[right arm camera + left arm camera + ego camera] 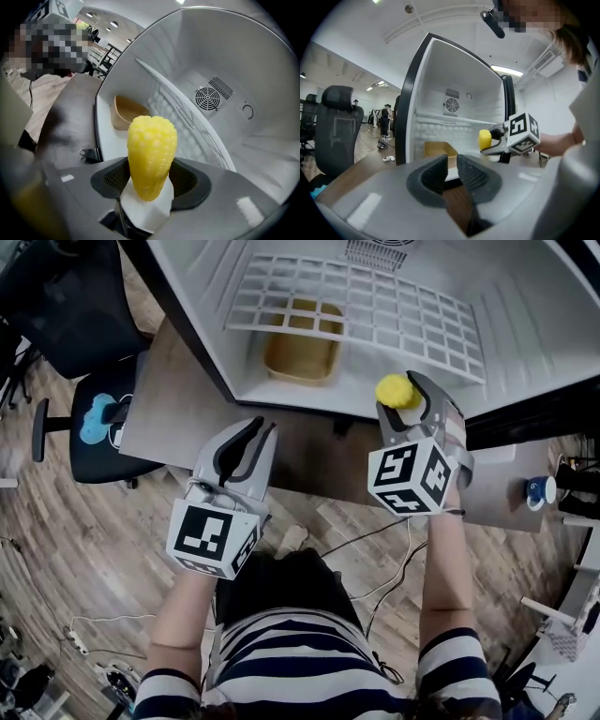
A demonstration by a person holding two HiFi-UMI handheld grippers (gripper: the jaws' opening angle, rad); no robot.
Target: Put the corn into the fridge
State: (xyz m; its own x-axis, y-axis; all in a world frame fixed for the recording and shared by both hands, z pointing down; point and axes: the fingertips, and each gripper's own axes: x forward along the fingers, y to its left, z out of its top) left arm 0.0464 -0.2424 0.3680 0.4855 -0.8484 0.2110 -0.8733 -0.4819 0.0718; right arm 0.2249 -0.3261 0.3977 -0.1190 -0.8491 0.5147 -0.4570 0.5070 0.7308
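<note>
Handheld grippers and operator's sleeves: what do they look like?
Matching pair: left tongs and right tongs are light grey moulded shells with dark ribbed pads. Each carries a white cube printed with black square markers. Operator's short sleeves are navy-and-white striped.

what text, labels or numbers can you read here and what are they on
None readable.
Left tool marker cube and right tool marker cube: black-and-white square patterns, no letters.
Small blue cup-like object at the head view's right edge: any print too small to read.
Round mark on the back wall of the white fridge: a symbol, not legible text.
</note>
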